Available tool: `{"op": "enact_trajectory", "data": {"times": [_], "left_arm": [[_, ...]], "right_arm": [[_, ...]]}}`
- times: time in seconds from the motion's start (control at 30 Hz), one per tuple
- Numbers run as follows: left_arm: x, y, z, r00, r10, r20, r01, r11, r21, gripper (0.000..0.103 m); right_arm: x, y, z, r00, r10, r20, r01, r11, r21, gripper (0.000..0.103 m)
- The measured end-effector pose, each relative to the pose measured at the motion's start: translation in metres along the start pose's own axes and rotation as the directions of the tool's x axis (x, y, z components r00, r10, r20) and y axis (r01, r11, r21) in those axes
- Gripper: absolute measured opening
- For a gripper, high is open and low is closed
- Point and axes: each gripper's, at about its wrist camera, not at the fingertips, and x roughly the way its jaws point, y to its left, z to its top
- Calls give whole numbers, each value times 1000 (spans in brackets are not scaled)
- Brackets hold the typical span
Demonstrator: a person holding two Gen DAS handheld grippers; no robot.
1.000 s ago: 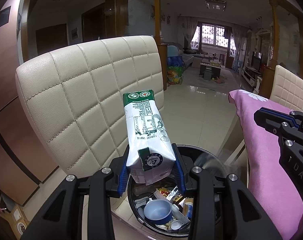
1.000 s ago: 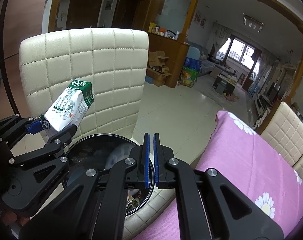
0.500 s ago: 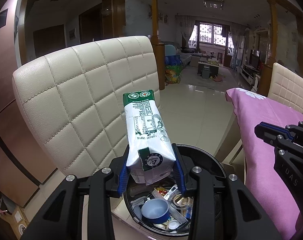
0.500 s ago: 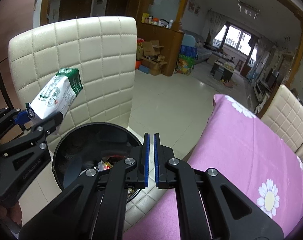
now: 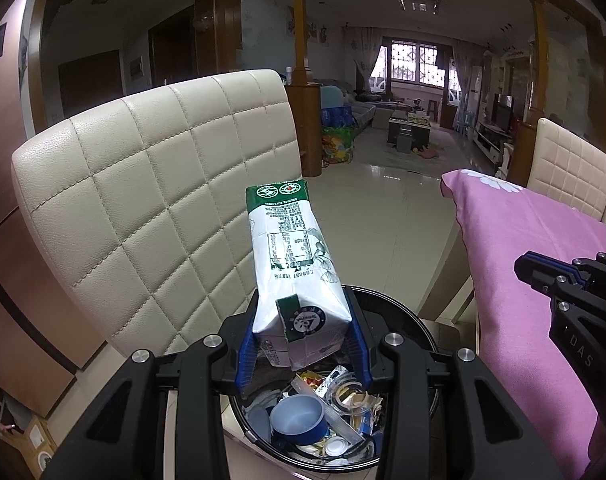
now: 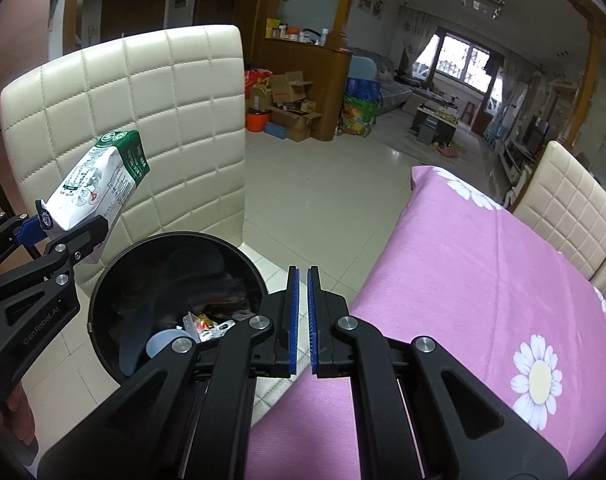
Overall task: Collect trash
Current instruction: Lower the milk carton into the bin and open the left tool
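Clamped in the left gripper (image 5: 303,344) is a milk carton (image 5: 293,264), its lower end pinched between the blue pads while the long body is angled forward and upward beyond the fingertips, in front of the quilted cream chair back (image 5: 151,184). Directly below those fingertips a black trash bin (image 5: 419,332) is seen, already loaded with a blue cup (image 5: 297,414), wrappers and a small white cap; the carton is judged to be held over the opening so that it can be let fall inside once the pads are parted. White sides with green print, a panel of small text and a dark green band at the far end are shown on the carton, and a round green emblem is carried on a folded flap at the gripped end; its walls look slightly dented, which suggests it is empty and light. To the right of that tool, the right gripper (image 6: 303,320) is held with its pads drawn together on nothing, only a thin slit being left between them, above the edge of a table covered with a pink daisy-print cloth (image 6: 483,280), and the bin sits just ahead of its fingertips to the left. It seems to be kept idle, clear of the drop.
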Motion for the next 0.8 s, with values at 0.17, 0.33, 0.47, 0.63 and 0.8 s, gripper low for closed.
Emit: {"op": "enact_trajectory", "data": {"times": [0.17,0.33,0.47,0.63,0.8], "left_arm": [[0,-4,-2,1000,-2,-6,2,1000,11,37],[1,-5,1,1000,-1,-9,1,1000,13,37],[2,-8,1,1000,-1,-10,1,1000,18,37],[2,-11,0,1000,-2,-11,2,1000,19,37],[2,-15,2,1000,10,-9,-10,999,32,38]], "right_arm": [[1,-8,-1,1000,-2,0,2,1000,17,8],[-3,-13,-3,999,-17,28,17,999,28,77],[-12,-13,-4,996,-48,74,47,999,25,83],[-18,-16,-5,991,-78,109,76,997,28,100],[-19,-18,-5,990,-90,108,87,996,29,100]]}}
